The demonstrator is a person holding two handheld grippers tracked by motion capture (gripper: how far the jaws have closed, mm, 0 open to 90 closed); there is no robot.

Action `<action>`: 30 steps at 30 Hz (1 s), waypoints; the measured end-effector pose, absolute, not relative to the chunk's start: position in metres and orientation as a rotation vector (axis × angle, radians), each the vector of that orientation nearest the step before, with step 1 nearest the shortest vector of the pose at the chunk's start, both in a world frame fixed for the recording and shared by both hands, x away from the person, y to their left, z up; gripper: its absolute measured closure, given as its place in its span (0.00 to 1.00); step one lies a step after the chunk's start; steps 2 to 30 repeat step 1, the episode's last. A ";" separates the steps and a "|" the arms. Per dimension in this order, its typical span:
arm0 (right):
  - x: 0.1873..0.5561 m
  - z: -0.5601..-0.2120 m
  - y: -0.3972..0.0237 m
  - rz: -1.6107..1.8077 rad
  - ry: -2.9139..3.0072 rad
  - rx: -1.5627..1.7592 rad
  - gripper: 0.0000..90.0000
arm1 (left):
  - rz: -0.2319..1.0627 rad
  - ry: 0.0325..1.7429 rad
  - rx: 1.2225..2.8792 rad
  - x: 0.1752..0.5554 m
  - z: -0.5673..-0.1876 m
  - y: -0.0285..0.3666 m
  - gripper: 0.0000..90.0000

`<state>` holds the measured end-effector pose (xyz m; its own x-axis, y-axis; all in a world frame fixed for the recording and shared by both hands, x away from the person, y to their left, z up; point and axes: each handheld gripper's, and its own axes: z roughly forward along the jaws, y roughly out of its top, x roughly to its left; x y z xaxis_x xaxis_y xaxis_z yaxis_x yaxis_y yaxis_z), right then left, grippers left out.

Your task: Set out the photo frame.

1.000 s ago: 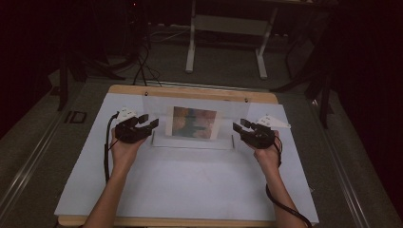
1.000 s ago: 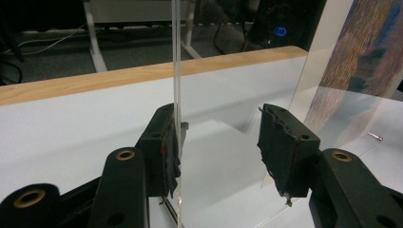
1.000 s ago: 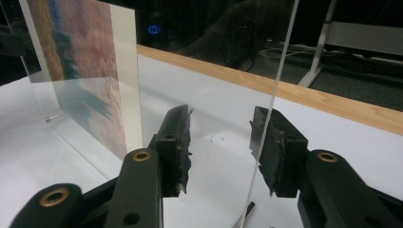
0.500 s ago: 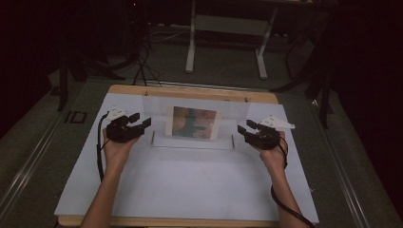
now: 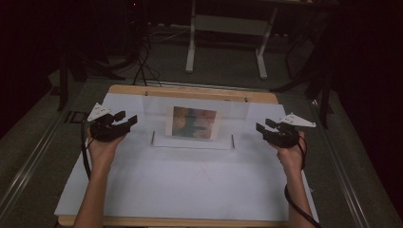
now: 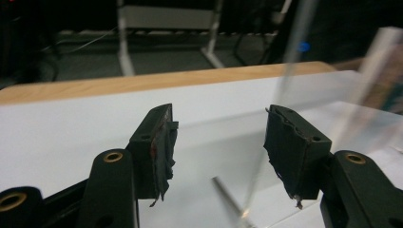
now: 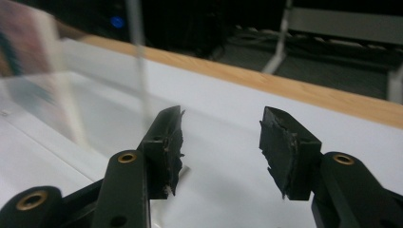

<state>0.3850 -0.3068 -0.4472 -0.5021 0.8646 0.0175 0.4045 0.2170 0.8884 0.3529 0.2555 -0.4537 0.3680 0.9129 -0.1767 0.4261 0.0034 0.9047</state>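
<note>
Acrylic picture stand, clear and upright, is seen near the far middle of the white table top, with a colourful printed picture held at its centre and its transparent base lying flat toward the person, marked by two short metal pins at the front corners. A wooden edge is seen along the far side of the table, and a white metal frame stands on the dark floor beyond. The left gripper is held well apart from the stand on its left side, the right gripper well apart on its right, each pointing inward toward it. The jaws of both have just been opening and are now spread wide, with nothing between them. In the left gripper view, the stand's clear edge is seen blurred just beyond the black pads; in the right gripper view it rises behind the left pad.
</note>
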 end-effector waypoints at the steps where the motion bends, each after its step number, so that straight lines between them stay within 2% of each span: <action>1: 0.385 -0.447 -0.307 1.236 2.006 1.169 0.53 | 0.593 1.258 1.604 0.354 -0.456 0.259 0.48; 30: 0.385 -0.447 -0.307 1.236 2.006 1.169 0.53 | 0.593 1.258 1.604 0.354 -0.456 0.259 0.48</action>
